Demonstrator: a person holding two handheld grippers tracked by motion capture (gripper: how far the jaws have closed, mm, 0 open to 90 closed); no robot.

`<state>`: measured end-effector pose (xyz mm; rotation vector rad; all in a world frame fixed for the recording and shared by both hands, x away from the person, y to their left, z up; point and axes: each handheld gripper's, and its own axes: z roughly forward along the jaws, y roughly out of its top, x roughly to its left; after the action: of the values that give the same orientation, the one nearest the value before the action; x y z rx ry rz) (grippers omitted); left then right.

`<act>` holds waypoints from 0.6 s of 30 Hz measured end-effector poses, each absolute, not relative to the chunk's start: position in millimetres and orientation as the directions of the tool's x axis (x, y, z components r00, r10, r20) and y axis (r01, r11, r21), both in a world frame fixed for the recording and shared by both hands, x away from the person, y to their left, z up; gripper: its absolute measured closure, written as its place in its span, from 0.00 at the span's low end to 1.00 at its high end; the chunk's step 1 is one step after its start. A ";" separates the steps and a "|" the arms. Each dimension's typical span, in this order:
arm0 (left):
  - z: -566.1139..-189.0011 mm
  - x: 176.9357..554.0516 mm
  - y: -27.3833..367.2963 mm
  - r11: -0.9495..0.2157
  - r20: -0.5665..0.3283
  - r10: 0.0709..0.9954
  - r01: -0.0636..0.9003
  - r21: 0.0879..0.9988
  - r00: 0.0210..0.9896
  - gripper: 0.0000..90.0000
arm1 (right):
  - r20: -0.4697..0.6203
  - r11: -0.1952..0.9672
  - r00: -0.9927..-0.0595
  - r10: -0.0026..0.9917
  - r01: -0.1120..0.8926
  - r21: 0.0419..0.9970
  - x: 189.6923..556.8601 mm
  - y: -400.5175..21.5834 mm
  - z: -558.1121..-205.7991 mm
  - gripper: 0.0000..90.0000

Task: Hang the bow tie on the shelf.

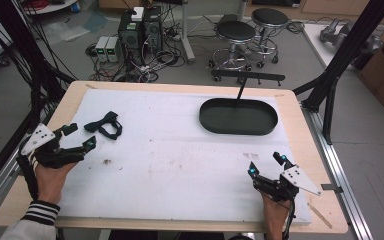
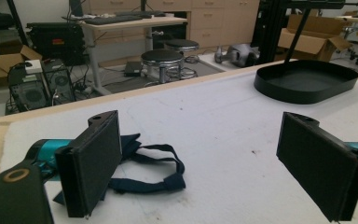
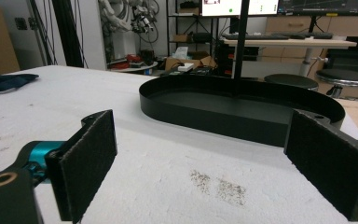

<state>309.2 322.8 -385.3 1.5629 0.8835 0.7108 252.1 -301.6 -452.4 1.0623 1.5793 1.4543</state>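
While I look down from the high view, my left gripper sits near the left edge of the white mat, jaws spread wide and gripping nothing, with my left hand behind it. A dark bow tie lies on the mat just beyond and to the right of those jaws, apart from them. My right gripper rests near the mat's right front corner, jaws likewise parted and empty. A black oval tray stands toward the far right of the mat, well apart from both grippers. Between my two hands the mat is bare except for a small dark stain and a fainter smudge. The wooden table shows as a border around the mat.

Along the left gripper view, my two black pads stand far apart with nothing between them. The bow tie lies just behind the left pad, partly hidden by it; I cannot tell whether they touch. Open mat runs ahead to the tray at the far right.

Through the right gripper view, the pads are again wide apart and released. A speckled stain lies on the mat between them, and the tray sits near ahead, its wall facing me. The bow tie is far off at the left edge.
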 end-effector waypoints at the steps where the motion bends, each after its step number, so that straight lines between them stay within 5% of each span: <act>1: -385.3 309.2 322.8 -0.069 -0.025 0.845 0.156 0.985 0.534 0.16 | 0.023 0.017 -0.393 0.919 0.099 0.995 252.2 -301.4 -452.3 0.09; 18: -364.3 371.1 338.1 -0.126 -0.081 0.866 0.371 0.920 0.494 0.16 | 0.016 0.029 -0.383 0.924 0.112 0.993 254.0 -300.3 -451.8 0.09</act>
<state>371.1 338.1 -364.3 1.7138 1.0584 0.6042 254.0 -300.3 -451.8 1.0782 1.5893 1.4317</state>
